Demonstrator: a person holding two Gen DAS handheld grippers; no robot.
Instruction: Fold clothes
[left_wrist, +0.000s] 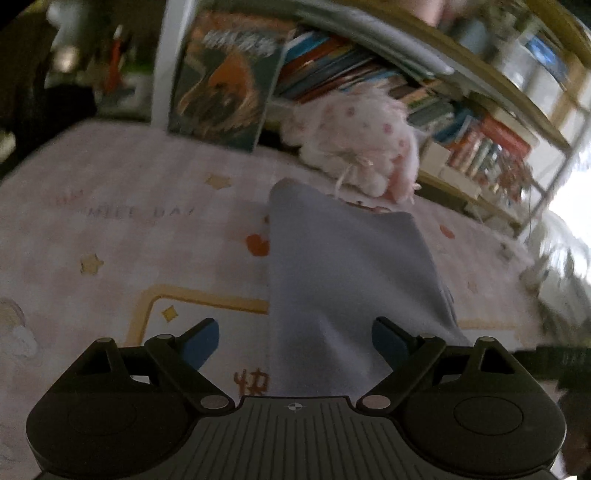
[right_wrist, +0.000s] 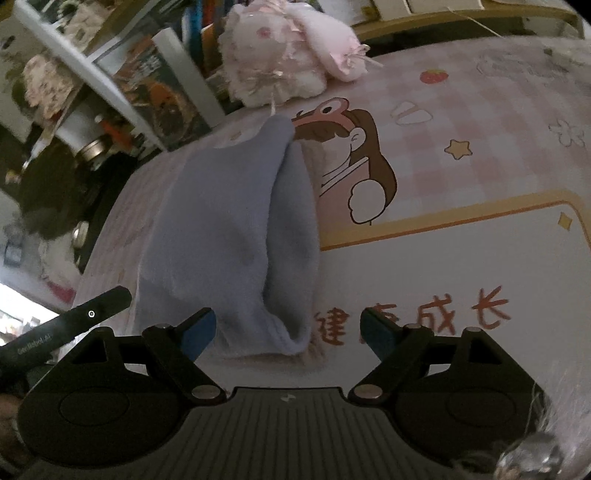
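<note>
A pale blue garment (left_wrist: 343, 273) lies folded lengthwise on a pink checked printed sheet (left_wrist: 110, 229). In the right wrist view the same blue garment (right_wrist: 236, 229) shows one layer lapped over another, with its near hem close to the fingers. My left gripper (left_wrist: 295, 343) is open, and the cloth's near end runs between its blue pads without being pinched. My right gripper (right_wrist: 288, 332) is also open, with the garment's near hem lying between its fingers and the left pad (right_wrist: 197, 334) beside the cloth edge.
A pink-and-white plush toy (left_wrist: 362, 144) sits at the far end of the garment, also the plush toy (right_wrist: 284, 62). Behind it stand bookshelves (left_wrist: 461, 122) and a large upright book (left_wrist: 225, 81). The other gripper's dark body (right_wrist: 62, 328) shows at the left.
</note>
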